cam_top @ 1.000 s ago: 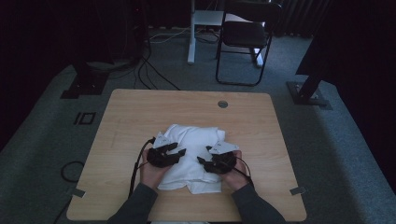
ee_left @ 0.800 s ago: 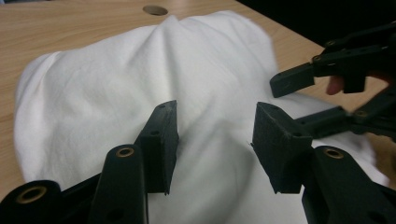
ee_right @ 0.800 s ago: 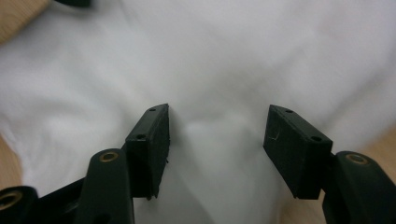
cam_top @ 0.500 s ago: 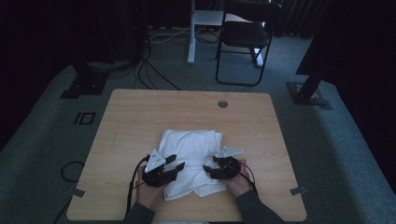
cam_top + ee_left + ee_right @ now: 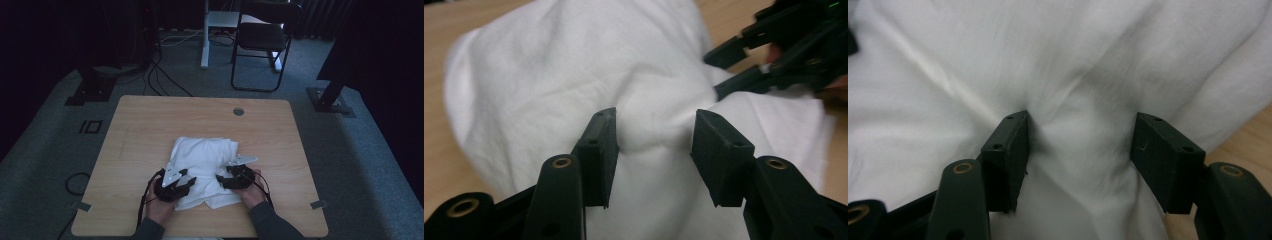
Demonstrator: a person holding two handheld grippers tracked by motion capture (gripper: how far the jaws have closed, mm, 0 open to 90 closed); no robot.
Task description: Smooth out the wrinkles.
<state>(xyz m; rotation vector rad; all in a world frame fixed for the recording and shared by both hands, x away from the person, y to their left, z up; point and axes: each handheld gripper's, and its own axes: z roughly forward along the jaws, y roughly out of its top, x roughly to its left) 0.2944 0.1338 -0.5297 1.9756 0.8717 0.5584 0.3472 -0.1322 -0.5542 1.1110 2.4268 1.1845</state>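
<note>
Near the table's (image 5: 150, 125) front edge, at its middle, lies the white cloth (image 5: 205, 155), bunched and partly folded. Since a second ago both hands have drawn back toward the person, from the cloth's middle to its near hem. The left gripper (image 5: 654, 137) and the right gripper (image 5: 1080, 142) both stand released, jaws apart, each straddling a raised pucker of fabric. That suggests a fresh pinch on the near hem is coming, probably to fold or spread the cloth.
</note>
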